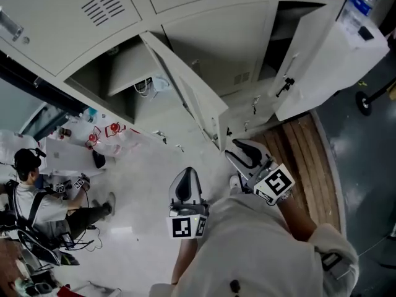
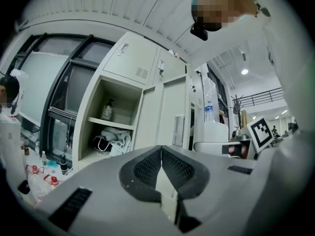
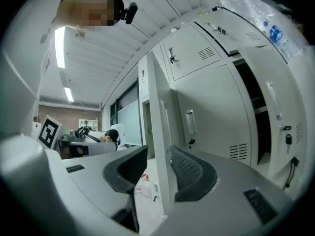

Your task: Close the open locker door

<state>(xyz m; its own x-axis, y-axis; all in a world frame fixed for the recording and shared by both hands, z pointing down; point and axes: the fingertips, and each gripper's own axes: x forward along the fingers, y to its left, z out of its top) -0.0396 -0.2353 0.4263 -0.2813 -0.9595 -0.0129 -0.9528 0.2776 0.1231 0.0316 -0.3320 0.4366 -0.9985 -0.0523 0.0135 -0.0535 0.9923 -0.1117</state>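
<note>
Locker door (image 1: pixel 192 91) hangs half open, edge-on to the right gripper (image 3: pixel 157 155). Its jaws are spread with the door edge lined up between them, looks ready to shove. Left gripper (image 2: pixel 161 150) is pressed together, empty, just idling.

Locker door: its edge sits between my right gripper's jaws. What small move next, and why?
Probably close the right gripper on the locker door: its edge stands between the parted jaws, ungripped, and the door hangs wide open.
</note>
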